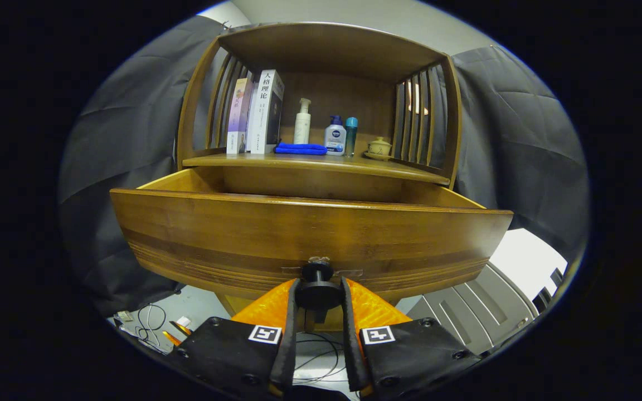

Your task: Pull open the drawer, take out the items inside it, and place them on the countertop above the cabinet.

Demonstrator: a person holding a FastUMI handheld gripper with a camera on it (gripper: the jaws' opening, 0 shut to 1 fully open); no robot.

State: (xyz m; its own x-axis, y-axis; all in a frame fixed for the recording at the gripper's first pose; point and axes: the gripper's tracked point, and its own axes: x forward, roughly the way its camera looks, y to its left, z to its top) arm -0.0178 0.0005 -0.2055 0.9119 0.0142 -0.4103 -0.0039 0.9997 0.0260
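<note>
Gripper (319, 294) clamped on drawer knob (317, 289) at 6 o'clock. Drawer (310, 234) pulled well out; contents hidden behind front. Items not yet out; countertop (321, 162) at 12 awaits.

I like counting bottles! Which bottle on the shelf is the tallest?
The white pump bottle, standing left of the squat bottle with the blue cap and the slim teal one. The gripper is shut on the drawer knob.
</note>
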